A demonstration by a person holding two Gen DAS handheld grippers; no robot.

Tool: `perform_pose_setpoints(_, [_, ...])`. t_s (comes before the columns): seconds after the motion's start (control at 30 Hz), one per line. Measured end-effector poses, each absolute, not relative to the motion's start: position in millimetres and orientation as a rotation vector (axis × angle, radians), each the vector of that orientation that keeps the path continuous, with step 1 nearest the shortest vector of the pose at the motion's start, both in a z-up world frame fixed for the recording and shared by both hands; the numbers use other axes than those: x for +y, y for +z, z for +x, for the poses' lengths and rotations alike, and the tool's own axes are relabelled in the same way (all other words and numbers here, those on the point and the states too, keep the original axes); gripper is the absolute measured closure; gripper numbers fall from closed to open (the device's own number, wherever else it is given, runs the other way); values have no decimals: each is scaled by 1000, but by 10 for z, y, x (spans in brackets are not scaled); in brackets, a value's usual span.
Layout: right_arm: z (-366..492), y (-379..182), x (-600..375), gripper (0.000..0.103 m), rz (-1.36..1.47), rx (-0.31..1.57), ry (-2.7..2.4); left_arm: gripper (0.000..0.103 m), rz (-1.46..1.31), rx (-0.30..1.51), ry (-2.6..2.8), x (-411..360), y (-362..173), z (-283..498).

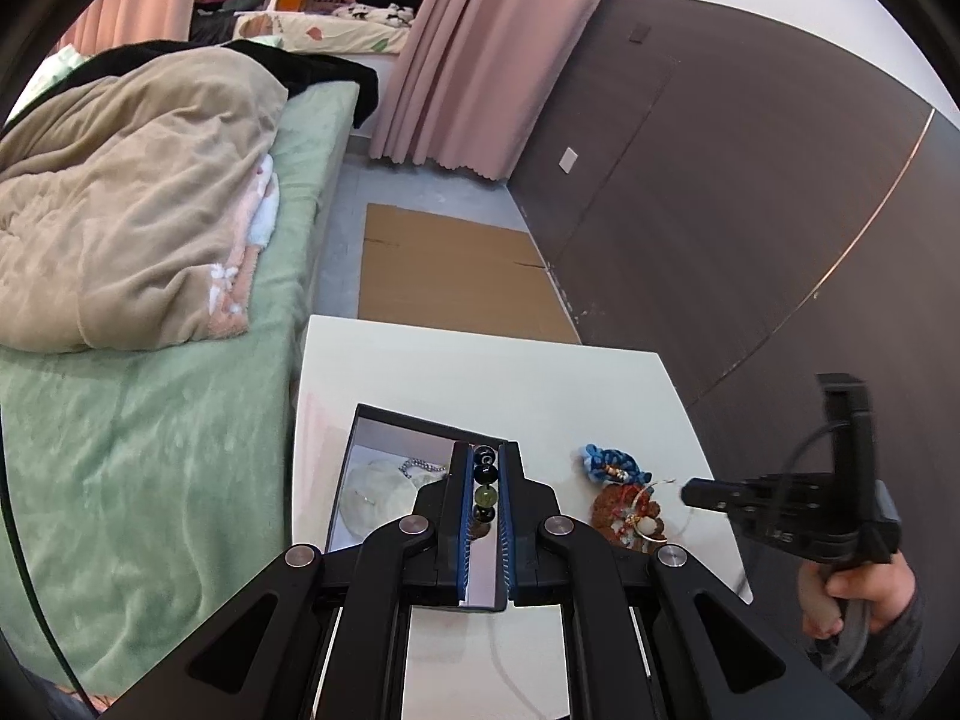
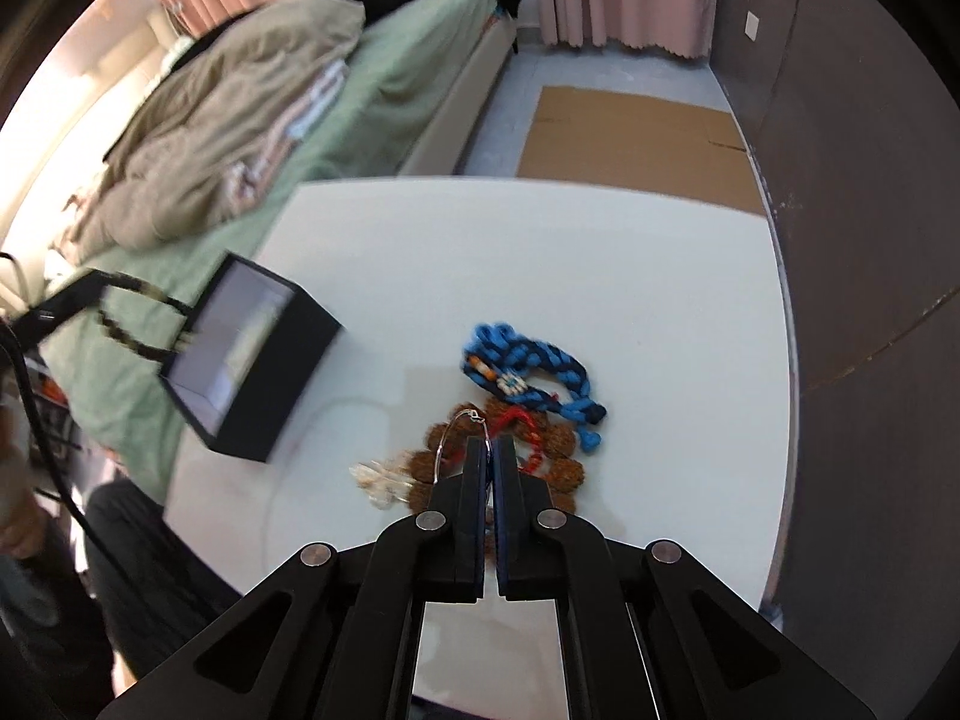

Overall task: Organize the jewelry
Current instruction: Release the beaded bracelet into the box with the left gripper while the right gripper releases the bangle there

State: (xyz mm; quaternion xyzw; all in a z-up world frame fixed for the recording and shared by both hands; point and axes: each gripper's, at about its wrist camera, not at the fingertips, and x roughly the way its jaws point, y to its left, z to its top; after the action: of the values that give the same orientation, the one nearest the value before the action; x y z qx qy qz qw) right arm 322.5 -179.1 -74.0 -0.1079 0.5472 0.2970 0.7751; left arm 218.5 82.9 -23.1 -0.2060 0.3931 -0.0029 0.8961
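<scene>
My left gripper point(image 1: 485, 453) is shut on a dark bead bracelet point(image 1: 485, 489) and holds it over the open black jewelry box point(image 1: 384, 420), which holds a pale pouch point(image 1: 375, 495) and a silver chain point(image 1: 417, 467). In the right wrist view the bracelet point(image 2: 129, 339) hangs beside the box point(image 2: 288, 372). My right gripper point(image 2: 492, 441) is shut on a thin silver hoop earring point(image 2: 447, 438) above a brown seed-bead bracelet point(image 2: 555, 441). A blue braided cord bracelet point(image 2: 528, 375) lies just beyond. The right gripper point(image 1: 690, 491) also shows in the left wrist view.
The white table point(image 2: 540, 240) stands beside a bed with a green sheet point(image 1: 150, 450) and a beige blanket point(image 1: 132, 192). Flat cardboard point(image 1: 450, 270) lies on the floor by a dark wall point(image 1: 750, 210). Pink curtains point(image 1: 492, 48) hang behind.
</scene>
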Motion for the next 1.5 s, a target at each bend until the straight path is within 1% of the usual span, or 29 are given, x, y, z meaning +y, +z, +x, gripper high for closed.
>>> perform_pose_setpoints(0.33, [3185,-387,-1592,100,-170,1116,672,95,-508,853,-79,805,-406,2416])
perform_pose_setpoints(0.37, [3172,-364,-1576,100,-166,1113,679,94,-520,864,-80,813,-438,2436])
perform_pose_setpoints(0.43, [3150,-331,-1517,100,-162,1106,690,87,-532,922,-57,853,-536,2476])
perform_pose_setpoints(0.5, [3121,-296,-1463,100,-152,1102,708,69,-556,940,-33,917,-584,2459])
perform_pose_setpoints(0.53, [3106,-276,-1433,100,-147,1099,719,64,-573,929,-22,971,-593,2419])
perform_pose_setpoints(0.57, [3088,-259,-1400,100,-145,1094,730,54,-579,919,-12,1008,-589,2388])
perform_pose_setpoints(0.6, [3068,-244,-1354,100,-143,1091,742,47,-583,906,5,1057,-576,2338])
perform_pose_setpoints(0.63, [3056,-237,-1307,100,-141,1089,753,45,-588,893,16,1098,-562,2292])
perform_pose_setpoints(0.87, [2995,-239,-914,100,-147,1084,821,45,-597,851,48,1322,-430,2058])
perform_pose_setpoints(1.23, [3006,-484,-371,99,-115,1136,919,45,-580,822,87,1520,-301,1803])
perform_pose_setpoints(1.27, [3035,-533,-347,89,-113,1151,916,45,-581,822,89,1529,-301,1793])
perform_pose_setpoints(1.3, [3082,-617,-320,76,-124,1177,884,45,-581,823,90,1532,-300,1786])
perform_pose_setpoints(1.33, [3123,-691,-321,47,-137,1198,825,45,-580,824,92,1531,-299,1779])
perform_pose_setpoints(1.37, [3140,-724,-351,38,-135,1193,781,45,-577,824,90,1524,-298,1772])
perform_pose_setpoints(1.5, [3098,-707,-523,38,-93,1187,799,45,-561,831,82,1472,-301,1770])
